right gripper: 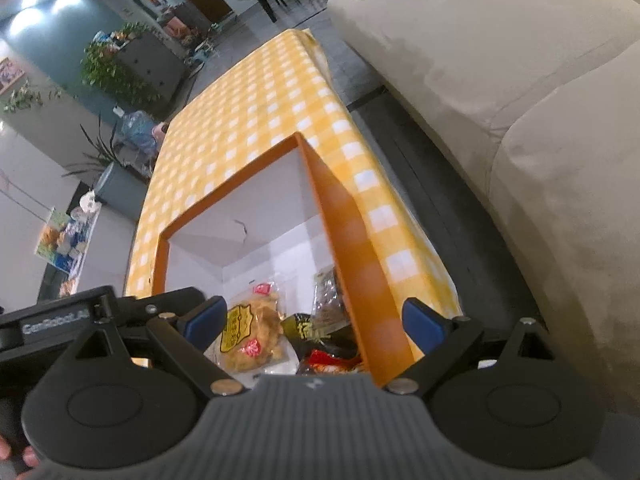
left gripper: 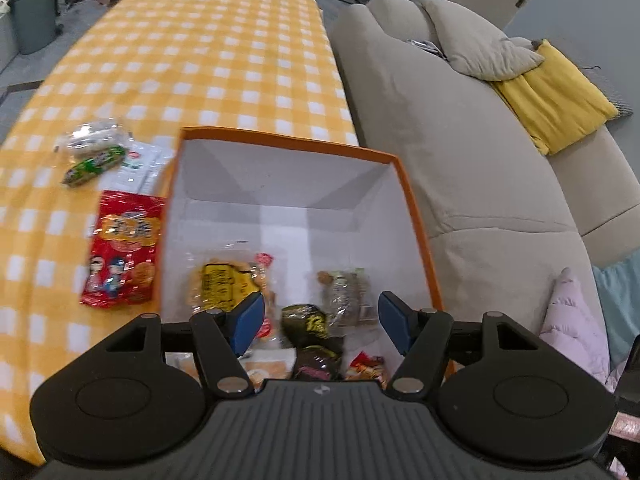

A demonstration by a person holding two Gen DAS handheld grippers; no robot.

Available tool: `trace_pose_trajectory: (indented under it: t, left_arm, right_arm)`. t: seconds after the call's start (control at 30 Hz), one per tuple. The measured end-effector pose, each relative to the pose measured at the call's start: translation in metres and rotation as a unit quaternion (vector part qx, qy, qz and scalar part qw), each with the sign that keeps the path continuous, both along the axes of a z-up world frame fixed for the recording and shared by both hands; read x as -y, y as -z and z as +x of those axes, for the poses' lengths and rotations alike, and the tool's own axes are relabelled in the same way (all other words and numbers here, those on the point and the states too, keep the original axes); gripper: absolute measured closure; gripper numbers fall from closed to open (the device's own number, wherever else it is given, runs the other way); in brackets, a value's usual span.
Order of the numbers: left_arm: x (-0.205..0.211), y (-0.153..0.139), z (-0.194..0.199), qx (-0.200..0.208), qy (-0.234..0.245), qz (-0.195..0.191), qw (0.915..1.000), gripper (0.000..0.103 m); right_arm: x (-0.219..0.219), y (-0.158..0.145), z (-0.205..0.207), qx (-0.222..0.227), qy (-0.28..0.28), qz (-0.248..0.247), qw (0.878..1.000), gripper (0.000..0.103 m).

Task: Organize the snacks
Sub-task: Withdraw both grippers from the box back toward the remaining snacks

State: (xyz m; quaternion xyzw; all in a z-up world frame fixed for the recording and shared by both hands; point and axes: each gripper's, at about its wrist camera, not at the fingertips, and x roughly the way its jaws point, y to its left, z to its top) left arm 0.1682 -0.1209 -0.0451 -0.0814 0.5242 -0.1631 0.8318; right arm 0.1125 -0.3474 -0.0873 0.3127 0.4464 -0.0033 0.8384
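The left tool (left gripper: 322, 322) stood above the near end of the orange box (left gripper: 416, 216), its blue pads spread wide with nothing between them; it was released. In its view, directly below the pads at 6 o'clock, lay a dark packet with yellow lettering (left gripper: 306, 322) on the white box floor. A clear packet of golden biscuits with a yellow label (left gripper: 220, 284) lay at 9 o'clock of the dark packet, and a clear packet of brown pieces (left gripper: 344, 292) at 2 o'clock of it. A red-and-orange packet (left gripper: 366, 366) lay at the near edge, partly hidden by the tool body.

The right tool (right gripper: 316, 322) was likewise released, its pads wide apart and empty. One pad hung over the box interior and the other outside the box's right wall, so the tool straddled that wall. The left tool's black body was visible at 9 o'clock in this view, with fingertips of a person's hand (right gripper: 28, 458) at the lower left corner.

Outside the box, on the yellow-checked worktop (left gripper: 208, 64), a red snack bag (left gripper: 124, 252) lay just beside the left wall. Farther, at 11 o'clock of it, lay a white flat packet (left gripper: 140, 168), a green wrapped snack (left gripper: 94, 168) and a clear wrapped snack (left gripper: 92, 136), close together. A beige sofa (left gripper: 460, 152) ran along the worktop's right side.
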Motion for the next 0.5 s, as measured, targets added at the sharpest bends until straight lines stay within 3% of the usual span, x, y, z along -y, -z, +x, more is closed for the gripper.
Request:
trace_pose_trajectory:
  t: [0.5]
  left_arm:
    - [-0.049, -0.029, -0.029, 0.021, -0.017, 0.020, 0.9994, 0.026]
  right_arm:
    - [-0.036, -0.031, -0.006, 0.019, -0.053, -0.050, 0.997, 0.011]
